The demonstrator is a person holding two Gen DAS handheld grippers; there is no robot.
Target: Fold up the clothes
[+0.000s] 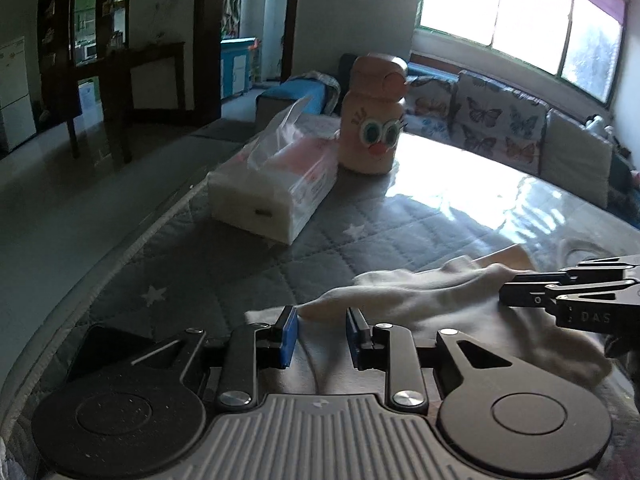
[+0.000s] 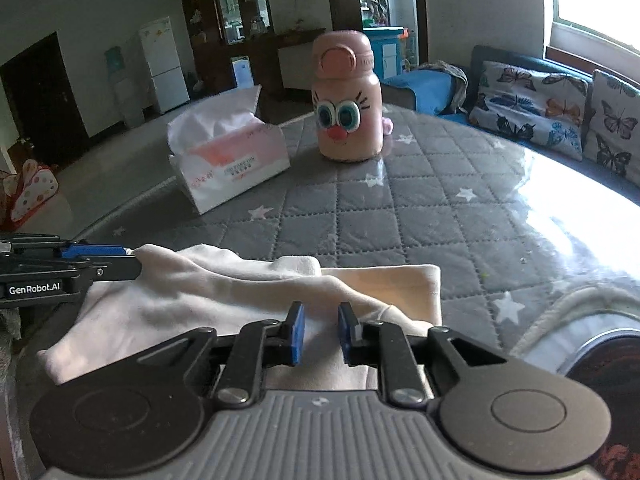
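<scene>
A cream-white garment (image 1: 420, 300) lies bunched on the grey quilted table cover (image 1: 248, 264); it also shows in the right wrist view (image 2: 224, 292). My left gripper (image 1: 322, 334) is open, its blue pads astride a raised fold at the cloth's left end. My right gripper (image 2: 321, 332) is open low over the cloth's near edge, with cloth between its pads. The right gripper shows in the left wrist view (image 1: 504, 294) at the cloth's right side. The left gripper shows in the right wrist view (image 2: 132, 260) at the cloth's left end.
A tissue pack (image 2: 228, 160) and a pink bottle with a cartoon face (image 2: 346, 104) stand further back on the table. The table's rounded edge (image 1: 120, 248) runs along the left. A sofa with butterfly cushions (image 2: 532, 104) is behind to the right.
</scene>
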